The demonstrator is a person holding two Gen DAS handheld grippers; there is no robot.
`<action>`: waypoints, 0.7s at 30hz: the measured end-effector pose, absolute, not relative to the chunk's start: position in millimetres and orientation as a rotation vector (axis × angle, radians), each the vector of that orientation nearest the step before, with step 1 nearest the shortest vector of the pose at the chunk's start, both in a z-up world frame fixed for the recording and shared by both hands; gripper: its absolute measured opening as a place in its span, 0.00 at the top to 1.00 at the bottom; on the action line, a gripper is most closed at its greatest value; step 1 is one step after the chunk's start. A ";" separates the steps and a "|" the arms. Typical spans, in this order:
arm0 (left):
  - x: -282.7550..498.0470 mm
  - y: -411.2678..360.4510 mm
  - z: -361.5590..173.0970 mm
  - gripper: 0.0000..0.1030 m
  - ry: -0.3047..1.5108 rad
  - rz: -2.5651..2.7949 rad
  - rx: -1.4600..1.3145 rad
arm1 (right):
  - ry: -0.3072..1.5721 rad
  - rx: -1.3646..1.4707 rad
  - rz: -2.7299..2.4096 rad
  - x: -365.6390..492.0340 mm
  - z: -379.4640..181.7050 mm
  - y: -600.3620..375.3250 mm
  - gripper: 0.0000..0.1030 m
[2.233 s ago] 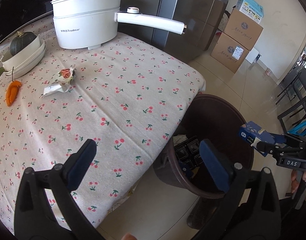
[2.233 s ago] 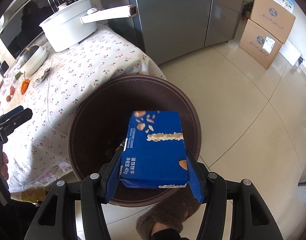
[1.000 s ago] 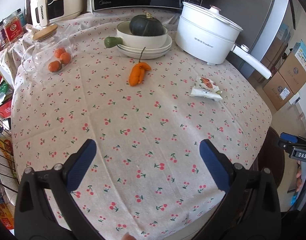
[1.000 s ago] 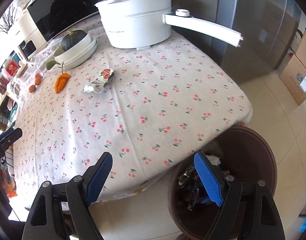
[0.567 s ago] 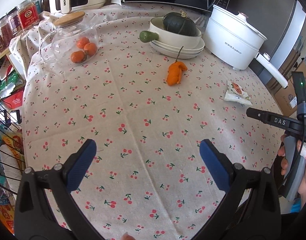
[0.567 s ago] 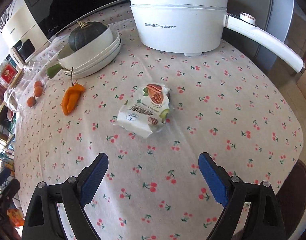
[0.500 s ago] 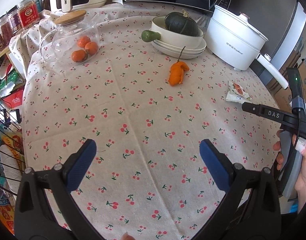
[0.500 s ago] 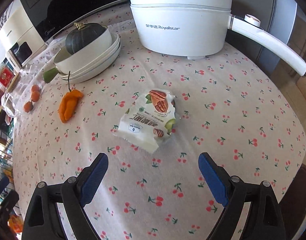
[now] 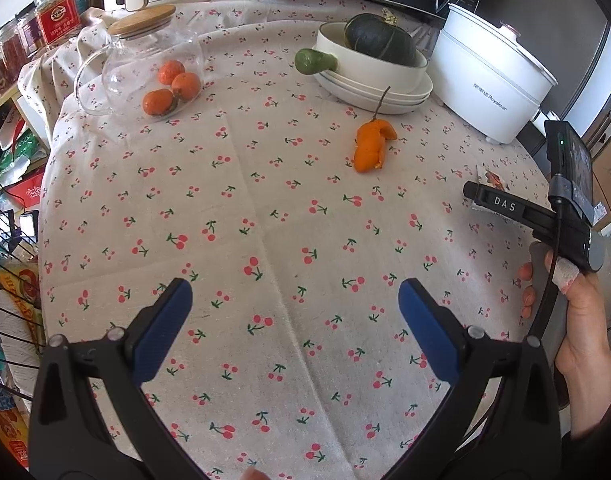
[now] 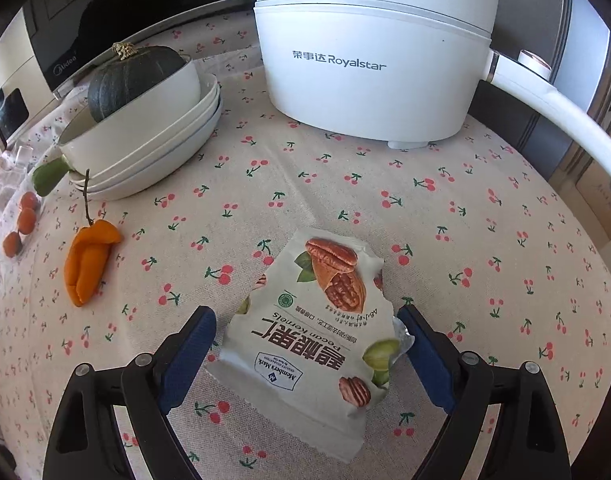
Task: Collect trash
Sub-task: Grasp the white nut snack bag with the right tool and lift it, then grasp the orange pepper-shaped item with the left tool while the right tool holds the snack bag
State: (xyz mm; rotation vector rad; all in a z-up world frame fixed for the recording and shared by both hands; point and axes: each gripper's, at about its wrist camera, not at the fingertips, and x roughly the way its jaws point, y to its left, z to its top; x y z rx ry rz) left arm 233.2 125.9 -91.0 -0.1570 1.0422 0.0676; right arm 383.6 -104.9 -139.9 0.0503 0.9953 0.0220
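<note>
One pecan wrapper [image 10: 317,332] lies on the worktop [image 10: 485,264] between the spread right hand-held gripper [image 10: 305,344]; next, probably, lower and pinch. Left hand-held gripper [image 9: 295,320] hovers spread, empty.

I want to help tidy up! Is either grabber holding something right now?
No, nothing is held. The right gripper is open with its fingers either side of the torn white pecan snack bag. The left gripper is open too.

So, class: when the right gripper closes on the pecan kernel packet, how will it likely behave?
The pecan kernel packet looks torn open and crumpled, so it is probably light and near empty. Its thin film will likely buckle between the open right gripper fingers rather than resist. The glossy surface may slip on the cherry-print tablecloth.
</note>
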 end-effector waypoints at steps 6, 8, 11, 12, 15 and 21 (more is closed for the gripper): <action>242.1 114.7 -98.0 0.01 1.064 0.060 -0.149 | 0.977 0.010 0.038 381.4 -137.5 -99.9 0.30; 244.9 110.0 -98.4 0.01 1.067 0.040 -0.163 | 0.996 0.003 0.070 377.8 -135.1 -102.8 0.33; 251.1 101.8 -100.4 0.01 1.073 -0.010 -0.185 | 1.013 0.037 0.108 369.7 -127.2 -121.3 0.34; 256.0 97.9 -101.5 0.01 1.073 -0.026 -0.183 | 1.023 0.061 0.119 367.3 -125.3 -129.2 0.34; 276.7 87.1 -107.0 0.01 1.071 -0.055 -0.134 | 1.045 0.100 0.137 362.5 -115.0 -154.2 0.34; 324.4 81.5 -127.3 0.08 1.017 -0.056 -0.057 | 1.057 0.119 0.165 346.4 -94.8 -196.4 0.34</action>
